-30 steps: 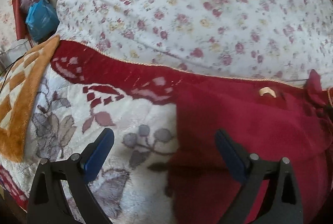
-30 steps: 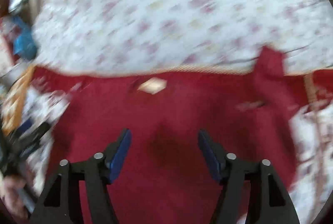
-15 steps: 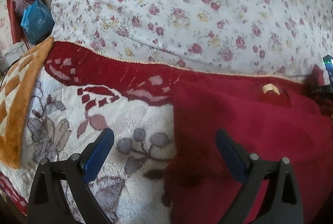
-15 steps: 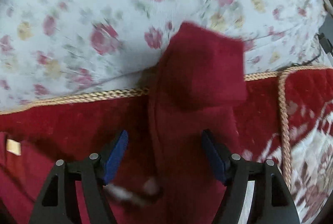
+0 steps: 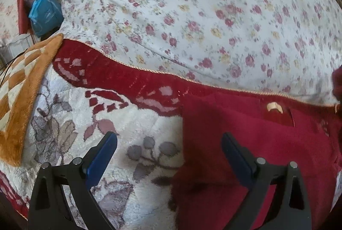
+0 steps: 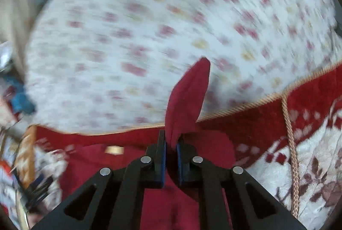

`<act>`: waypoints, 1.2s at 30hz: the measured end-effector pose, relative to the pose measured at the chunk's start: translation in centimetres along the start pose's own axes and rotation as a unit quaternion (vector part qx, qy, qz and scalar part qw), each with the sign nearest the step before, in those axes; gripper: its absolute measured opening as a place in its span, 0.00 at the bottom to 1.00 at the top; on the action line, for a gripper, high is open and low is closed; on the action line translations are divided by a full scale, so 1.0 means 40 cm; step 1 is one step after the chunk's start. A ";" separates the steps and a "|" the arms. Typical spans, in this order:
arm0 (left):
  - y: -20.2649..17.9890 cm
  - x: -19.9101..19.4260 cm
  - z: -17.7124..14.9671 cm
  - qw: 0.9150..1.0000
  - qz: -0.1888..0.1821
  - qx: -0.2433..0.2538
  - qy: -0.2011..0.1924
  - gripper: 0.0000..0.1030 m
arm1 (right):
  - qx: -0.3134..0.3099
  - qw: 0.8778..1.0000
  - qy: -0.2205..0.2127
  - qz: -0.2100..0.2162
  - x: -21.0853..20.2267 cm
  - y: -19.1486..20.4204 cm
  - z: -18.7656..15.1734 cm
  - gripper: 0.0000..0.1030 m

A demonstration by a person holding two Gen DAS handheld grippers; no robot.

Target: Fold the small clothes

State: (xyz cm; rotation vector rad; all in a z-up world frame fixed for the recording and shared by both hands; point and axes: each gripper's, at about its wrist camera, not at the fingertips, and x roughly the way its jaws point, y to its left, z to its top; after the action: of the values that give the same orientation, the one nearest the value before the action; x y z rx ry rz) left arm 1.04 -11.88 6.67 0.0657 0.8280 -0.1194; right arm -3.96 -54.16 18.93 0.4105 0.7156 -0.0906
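A dark red garment lies flat on a patterned blanket, with a small tan label near its far edge. My left gripper is open and hovers over the garment's left edge, holding nothing. My right gripper is shut on a sleeve or corner of the red garment, which sticks up beyond the jaws. The garment's body lies below and left of it, with the label showing.
A white floral quilt rises behind the garment. An orange checked fleece lies at the left. A blue bag and clutter sit at the far left. A gold cord edges the blanket at the right.
My right gripper has closed on the garment's sleeve and lifted it; it was open around it half a second ago. My left gripper has stayed open in nearly the same place.
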 end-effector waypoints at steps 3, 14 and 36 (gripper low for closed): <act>0.024 -0.013 0.007 1.000 -0.004 -0.019 -0.008 0.94 | -0.044 0.998 -0.007 0.041 -0.038 0.158 -0.030 0.09; 0.067 -0.012 0.013 0.996 -0.063 -0.064 0.001 0.94 | -0.102 0.970 0.187 0.118 0.262 0.473 -0.408 0.37; -0.210 0.094 -0.007 0.983 -0.139 0.076 0.097 0.16 | -0.016 0.997 0.041 -0.059 -0.177 0.017 -0.339 0.79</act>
State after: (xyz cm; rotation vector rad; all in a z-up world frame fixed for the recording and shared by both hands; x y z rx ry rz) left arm 2.25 -20.47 3.61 0.1061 1.0186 -0.4460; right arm -17.56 -48.59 14.57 0.3434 0.8206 -0.1739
